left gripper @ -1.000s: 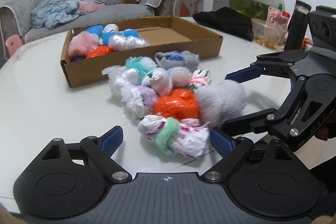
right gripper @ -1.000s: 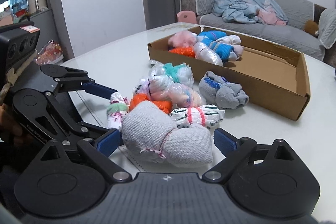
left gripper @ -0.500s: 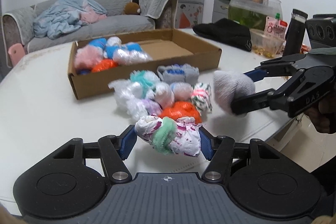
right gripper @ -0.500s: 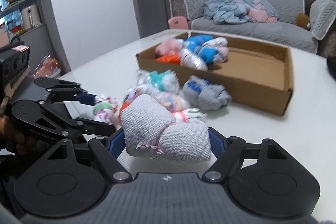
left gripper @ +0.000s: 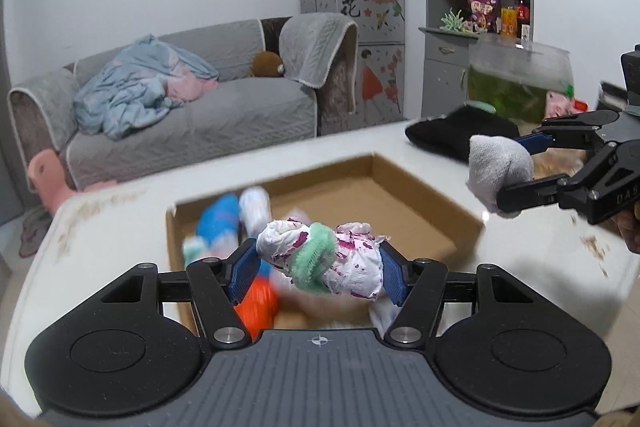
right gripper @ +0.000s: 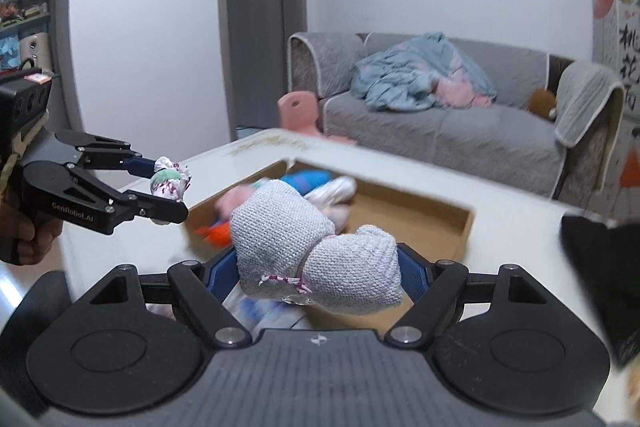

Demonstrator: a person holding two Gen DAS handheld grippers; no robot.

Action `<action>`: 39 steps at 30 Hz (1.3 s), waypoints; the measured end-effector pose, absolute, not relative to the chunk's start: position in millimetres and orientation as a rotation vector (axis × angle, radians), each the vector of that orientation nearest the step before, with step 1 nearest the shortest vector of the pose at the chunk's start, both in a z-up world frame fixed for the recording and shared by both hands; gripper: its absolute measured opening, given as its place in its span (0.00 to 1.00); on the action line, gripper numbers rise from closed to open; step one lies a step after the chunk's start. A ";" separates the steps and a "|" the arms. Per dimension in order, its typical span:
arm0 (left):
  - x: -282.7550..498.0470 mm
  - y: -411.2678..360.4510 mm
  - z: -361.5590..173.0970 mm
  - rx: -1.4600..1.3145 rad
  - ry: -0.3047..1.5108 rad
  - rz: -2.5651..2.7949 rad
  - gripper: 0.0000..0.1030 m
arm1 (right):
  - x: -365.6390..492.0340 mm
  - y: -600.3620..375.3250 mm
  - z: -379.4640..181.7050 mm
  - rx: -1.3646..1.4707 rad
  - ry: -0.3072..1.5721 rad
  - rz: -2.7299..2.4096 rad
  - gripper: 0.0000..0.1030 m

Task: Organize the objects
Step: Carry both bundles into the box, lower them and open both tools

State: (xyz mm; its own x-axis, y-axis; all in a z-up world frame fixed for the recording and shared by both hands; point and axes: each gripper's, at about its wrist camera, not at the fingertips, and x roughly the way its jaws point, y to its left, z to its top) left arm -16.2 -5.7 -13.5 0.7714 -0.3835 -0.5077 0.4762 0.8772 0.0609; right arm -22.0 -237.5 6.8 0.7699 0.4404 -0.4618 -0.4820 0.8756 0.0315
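Both bundles lifted off the surface [left gripper: 520, 259] since a second ago: left gripper [left gripper: 318, 269] clenched on floral bundle [left gripper: 320, 257], right gripper [right gripper: 316, 269] on grey bundle [right gripper: 312, 251], seemingly above cardboard box [left gripper: 424, 195], release pending.

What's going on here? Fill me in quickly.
A person is sorting rolled sock bundles into a cardboard box on a white table, using a handheld gripper in each hand. The left gripper is shut on a white bundle with purple flecks and a green band. The right gripper is shut on a grey knitted bundle. Both bundles are held in the air near the box, which already holds several bundles at one end.
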 end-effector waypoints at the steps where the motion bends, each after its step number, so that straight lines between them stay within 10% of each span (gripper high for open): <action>1: -3.3 -8.6 -10.6 0.194 0.505 -0.467 0.66 | -10.9 -239.0 10.9 -0.096 0.473 0.500 0.75; 39: 205.7 -91.0 -107.6 0.413 0.751 -0.529 0.67 | 180.8 -232.3 -63.9 -0.128 0.779 0.448 0.75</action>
